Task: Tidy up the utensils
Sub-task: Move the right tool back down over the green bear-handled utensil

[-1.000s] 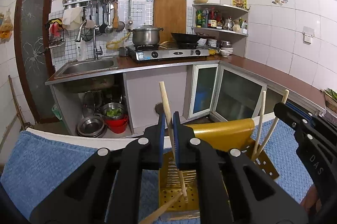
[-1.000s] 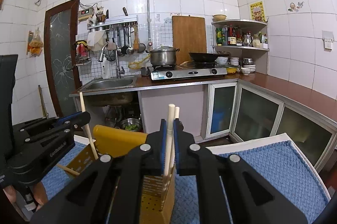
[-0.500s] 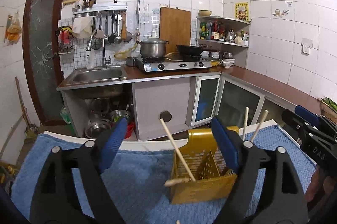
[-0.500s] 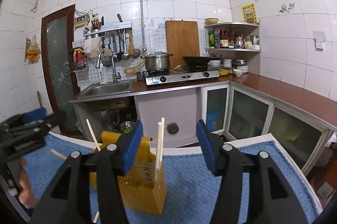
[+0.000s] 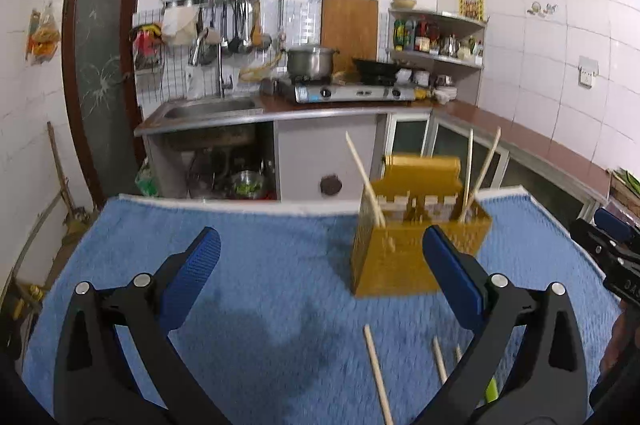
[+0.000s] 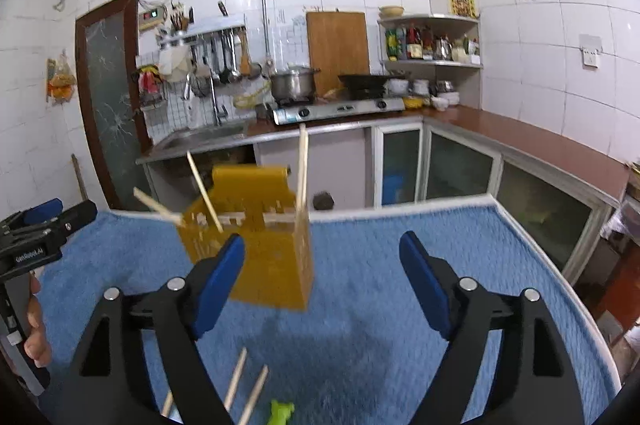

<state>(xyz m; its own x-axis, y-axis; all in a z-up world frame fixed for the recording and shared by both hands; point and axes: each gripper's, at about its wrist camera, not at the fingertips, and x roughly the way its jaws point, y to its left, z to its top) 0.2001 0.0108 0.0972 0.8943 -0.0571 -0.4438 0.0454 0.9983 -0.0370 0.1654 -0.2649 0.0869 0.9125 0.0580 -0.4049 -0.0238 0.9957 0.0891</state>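
Note:
A yellow perforated utensil holder [image 5: 416, 245] stands on the blue towel [image 5: 260, 297], with wooden chopsticks [image 5: 366, 181] leaning out of it. It also shows in the right wrist view [image 6: 264, 253] with chopsticks [image 6: 302, 169] in it. Loose chopsticks [image 5: 376, 373] lie on the towel near me; they also show in the right wrist view [image 6: 244, 389], beside a green item [image 6: 280, 413]. My left gripper [image 5: 320, 265] is open and empty, short of the holder. My right gripper [image 6: 322, 269] is open and empty, to the holder's right.
The towel covers a table whose far edge [image 5: 224, 203] faces a kitchen counter with a sink [image 5: 208, 109] and a stove [image 5: 344, 91]. The other gripper shows at the right edge of the left view [image 5: 608, 245] and at the left edge of the right view [image 6: 36, 233].
Both grippers opened and let go of chopsticks, which now stand in the holder. Both grippers pulled back from the holder toward me.

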